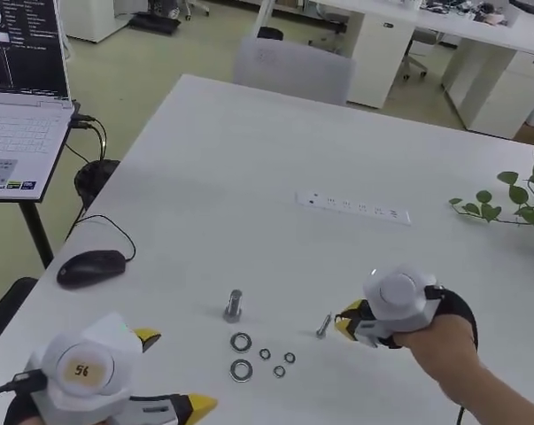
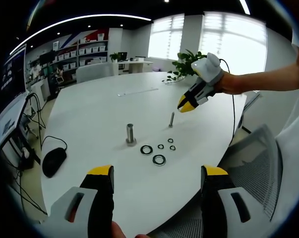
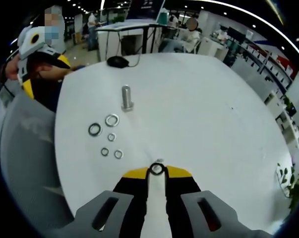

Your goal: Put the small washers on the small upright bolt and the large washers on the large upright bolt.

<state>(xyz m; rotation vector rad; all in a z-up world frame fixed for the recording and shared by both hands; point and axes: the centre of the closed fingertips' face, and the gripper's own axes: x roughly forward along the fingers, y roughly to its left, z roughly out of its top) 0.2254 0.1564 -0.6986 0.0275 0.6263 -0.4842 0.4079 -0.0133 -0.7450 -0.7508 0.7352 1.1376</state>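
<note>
Two large washers [image 1: 241, 342] and three small washers [image 1: 265, 354], flat metal rings, lie just beside the upright large bolt [image 1: 234, 305]; the small bolt [image 1: 323, 327] stands near it. Right gripper [image 1: 344, 323] pinches a fourth small washer [image 3: 156, 169]; left gripper [image 1: 176, 370] gapes wide, empty.

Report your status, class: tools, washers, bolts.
Left tool open, empty. Right tool shut on small washer, at small bolt. Five washers loose by large bolt. Nothing in the way.

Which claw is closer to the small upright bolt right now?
Right. The right claw, shut on a small washer, sits just beside the small upright bolt. The left claw hangs back beyond the loose washers.
</note>
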